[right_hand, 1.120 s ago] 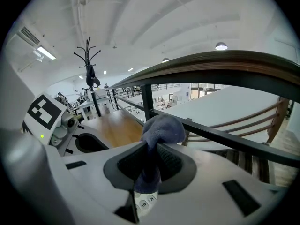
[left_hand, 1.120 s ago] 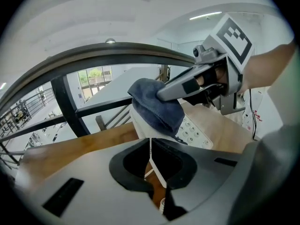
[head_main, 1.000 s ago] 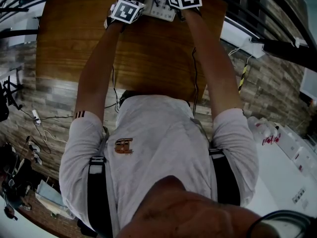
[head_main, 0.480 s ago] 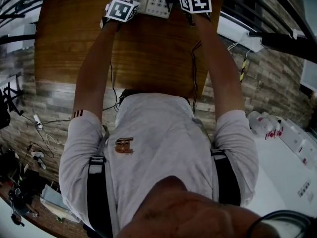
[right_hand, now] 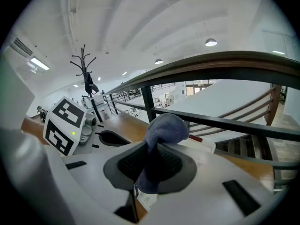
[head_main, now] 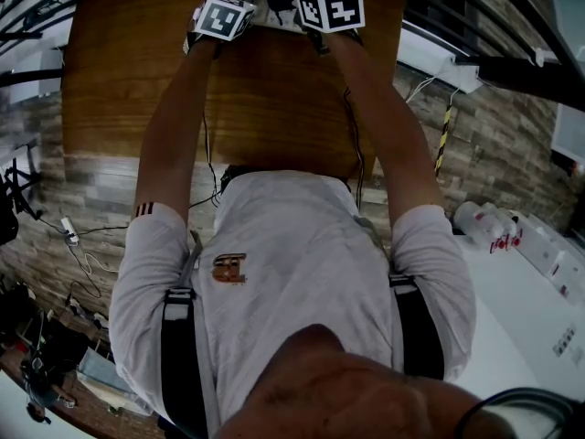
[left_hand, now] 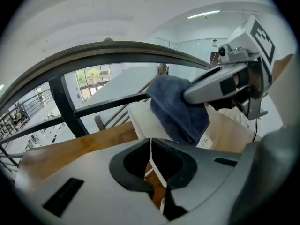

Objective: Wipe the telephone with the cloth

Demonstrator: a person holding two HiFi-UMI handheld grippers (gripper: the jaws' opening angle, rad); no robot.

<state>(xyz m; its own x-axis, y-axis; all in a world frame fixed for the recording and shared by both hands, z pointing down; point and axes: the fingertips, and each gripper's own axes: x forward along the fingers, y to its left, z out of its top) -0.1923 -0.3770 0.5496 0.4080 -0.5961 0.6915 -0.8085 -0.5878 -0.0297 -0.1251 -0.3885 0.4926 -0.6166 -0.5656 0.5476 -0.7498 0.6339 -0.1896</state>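
Observation:
The white telephone [left_hand: 139, 120] sits at the far edge of the wooden table [head_main: 265, 99]. My left gripper [left_hand: 151, 148] is shut on a thin white edge of it. A dark blue cloth [right_hand: 163, 129] is bunched between the jaws of my right gripper [right_hand: 151, 162], which is shut on it. In the left gripper view the cloth [left_hand: 180, 108] rests on top of the telephone, with the right gripper's fingers [left_hand: 211, 84] reaching in from the right. In the head view both marker cubes [head_main: 225, 16] [head_main: 330, 5] sit side by side, and only a strip of the telephone [head_main: 274, 22] shows between them.
A dark railing [right_hand: 225, 121] runs just beyond the table's far edge, with an open hall below it. Cables [head_main: 208, 154] hang over the table's near edge. A white counter with bottles [head_main: 494, 231] stands to the right.
My right gripper has swept left with the cloth, over the telephone's top. It now covers most of the keypad that showed earlier. The left gripper has stayed put.

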